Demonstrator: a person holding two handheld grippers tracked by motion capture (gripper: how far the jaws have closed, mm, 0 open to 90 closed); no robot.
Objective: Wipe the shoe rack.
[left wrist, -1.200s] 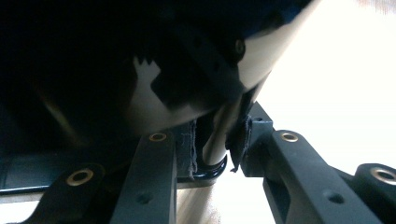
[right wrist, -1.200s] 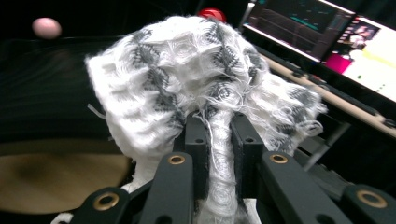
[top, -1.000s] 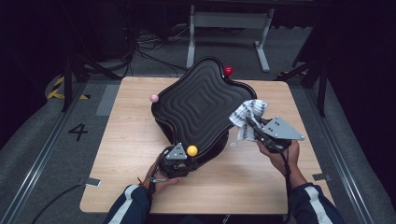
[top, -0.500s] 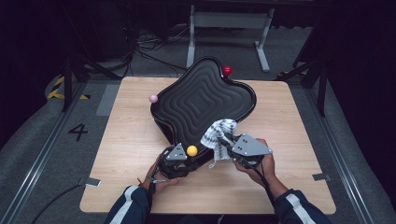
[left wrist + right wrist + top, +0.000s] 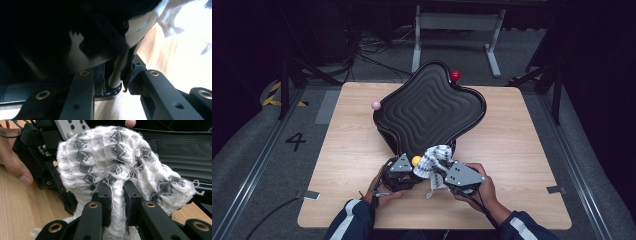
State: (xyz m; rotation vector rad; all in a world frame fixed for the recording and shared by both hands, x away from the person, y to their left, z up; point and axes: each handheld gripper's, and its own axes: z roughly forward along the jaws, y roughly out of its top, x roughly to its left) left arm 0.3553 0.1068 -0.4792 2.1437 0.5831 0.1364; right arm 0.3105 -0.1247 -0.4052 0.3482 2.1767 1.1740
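A black tray (image 5: 427,107) with ribbed, wavy rings stands tilted on the wooden table (image 5: 522,150), with its near edge lifted. My left gripper (image 5: 407,162) is shut on that near edge beside a yellow ball (image 5: 416,160). In the left gripper view the jaws (image 5: 113,75) pinch the tray's rim (image 5: 112,91). My right gripper (image 5: 444,170) is shut on a white cloth with grey pattern (image 5: 433,159), bunched against the tray's near edge right next to the left gripper. The cloth (image 5: 112,157) bulges over the right gripper's (image 5: 117,192) jaws, with the left gripper (image 5: 42,150) just behind it.
A red ball (image 5: 455,76) sits at the tray's far corner and a pink ball (image 5: 376,105) at its left corner. Bare table lies left and right of the tray. Beyond the table's far edge are a metal stand (image 5: 457,20) and cables on the floor.
The right gripper has carried the cloth left and toward me, from the tray's right edge to its near edge beside the left gripper. The left gripper and the tray have stayed put.
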